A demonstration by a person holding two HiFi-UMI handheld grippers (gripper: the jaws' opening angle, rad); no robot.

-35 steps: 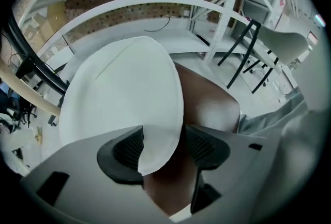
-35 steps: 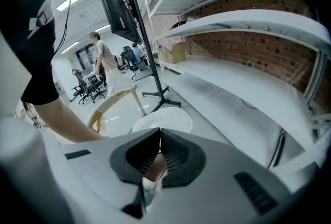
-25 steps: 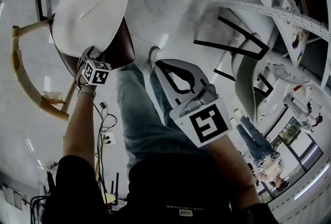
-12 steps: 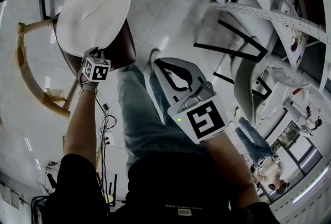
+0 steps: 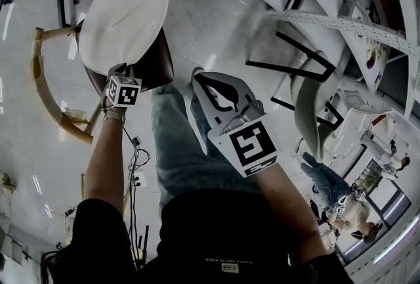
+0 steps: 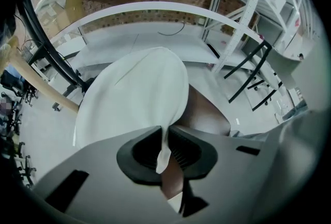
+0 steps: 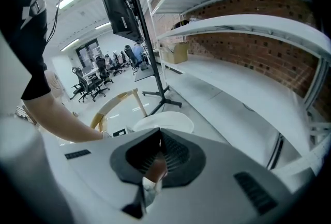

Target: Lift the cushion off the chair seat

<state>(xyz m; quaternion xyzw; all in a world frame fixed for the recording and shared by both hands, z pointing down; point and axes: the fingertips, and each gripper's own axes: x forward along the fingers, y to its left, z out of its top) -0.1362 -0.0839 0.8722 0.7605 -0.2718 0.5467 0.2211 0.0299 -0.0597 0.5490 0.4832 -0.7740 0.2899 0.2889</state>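
A white oval cushion (image 5: 125,17) lies on the brown chair seat (image 5: 156,63) at the upper left of the head view. My left gripper (image 5: 119,70) points steeply down at the cushion's near edge. In the left gripper view its jaws are closing with a fold of the cushion (image 6: 134,93) pinched between the pads, and the left gripper (image 6: 166,135) holds that edge raised over the seat (image 6: 207,114). My right gripper (image 5: 199,78) hangs apart over the person's legs with its tips together and nothing in them; from the right gripper (image 7: 159,139) the cushion (image 7: 163,120) shows beyond the tips.
The chair's curved wooden backrest (image 5: 46,92) arcs to the left. White shelving (image 5: 328,14) and black frame legs (image 5: 295,60) stand to the right. Cables (image 5: 134,145) trail on the floor. A monitor stand (image 7: 150,52) rises behind the chair.
The left gripper's jaws have closed on the cushion's near edge and the hand has come up a little with it. The right gripper has stayed put.
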